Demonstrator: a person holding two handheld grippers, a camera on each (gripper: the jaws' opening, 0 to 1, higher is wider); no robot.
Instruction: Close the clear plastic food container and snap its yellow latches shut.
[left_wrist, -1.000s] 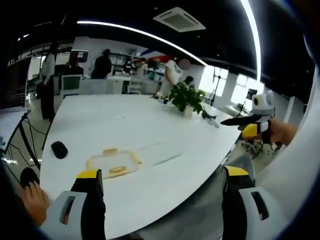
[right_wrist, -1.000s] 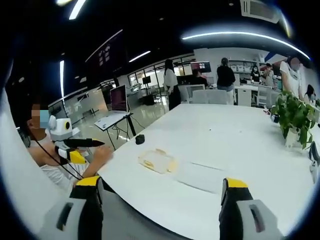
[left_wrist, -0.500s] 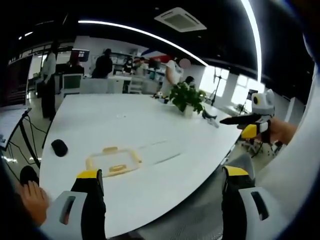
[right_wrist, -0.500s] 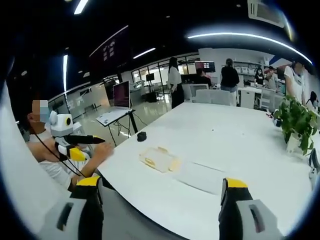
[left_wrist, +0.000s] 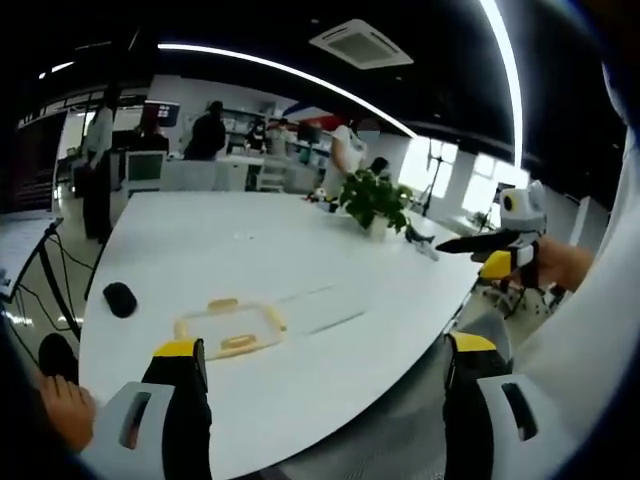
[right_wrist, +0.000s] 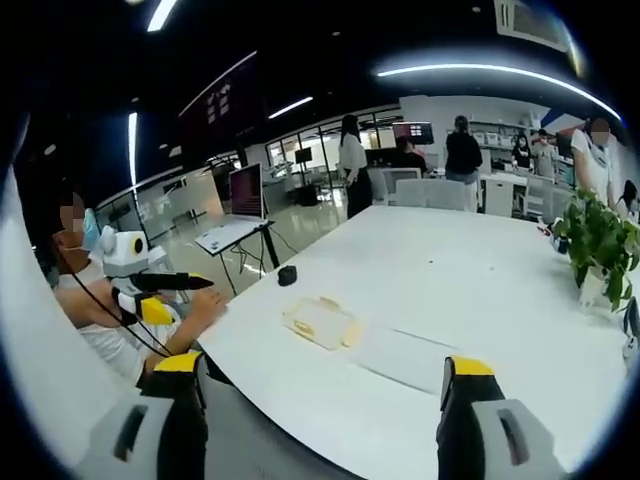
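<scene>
nothing started yet: both tools, left tool and right tool, jaws apart and empty, hover short of the food container on the bench ahead. next they'd need to close in.

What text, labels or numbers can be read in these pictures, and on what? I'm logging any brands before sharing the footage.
No text can be read.
Dark hanging sign: pale marks, too blurred to read.
Wall screen: content too small to read.
Clear food container: no label visible.
</scene>
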